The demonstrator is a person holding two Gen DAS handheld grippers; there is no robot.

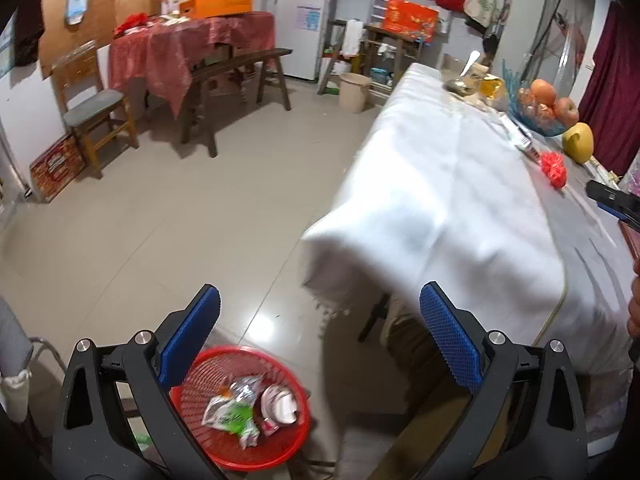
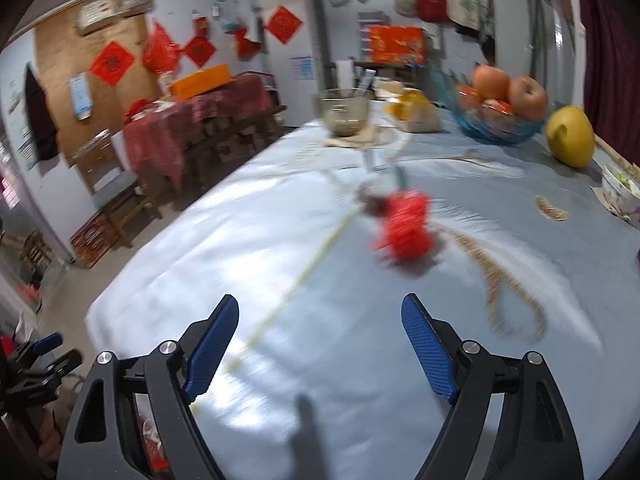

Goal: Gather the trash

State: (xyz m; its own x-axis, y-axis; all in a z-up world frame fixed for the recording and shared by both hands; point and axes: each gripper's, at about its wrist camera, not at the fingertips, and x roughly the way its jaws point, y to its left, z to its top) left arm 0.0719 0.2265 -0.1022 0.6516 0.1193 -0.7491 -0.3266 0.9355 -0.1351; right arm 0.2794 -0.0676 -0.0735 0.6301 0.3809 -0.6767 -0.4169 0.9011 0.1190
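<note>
Red mesh scrap (image 2: 404, 226), blurred, lies at 12 o'clock beyond the right gripper (image 2: 320, 344). Both it and the left gripper (image 1: 320, 340) gape wide, empty.

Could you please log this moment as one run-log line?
left claw: open, empty, above red mesh plastic trash basket | right claw: open, empty, facing crumpled red net wad on white-clothed table

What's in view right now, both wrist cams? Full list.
waste basket: 1, red mesh, on floor beside table, wrappers inside
table: 1, white cloth
net wad: 1, red, mid-table, blurred
fruit bowl: 1, blue glass, holding apples and oranges, far end
pomelo: 1, yellow, right of fruit bowl
glass bowl: 1, clear, far end
left tool: 1, blue pads, open, above waste basket
right tool: 1, blue pads, open, over table
</note>
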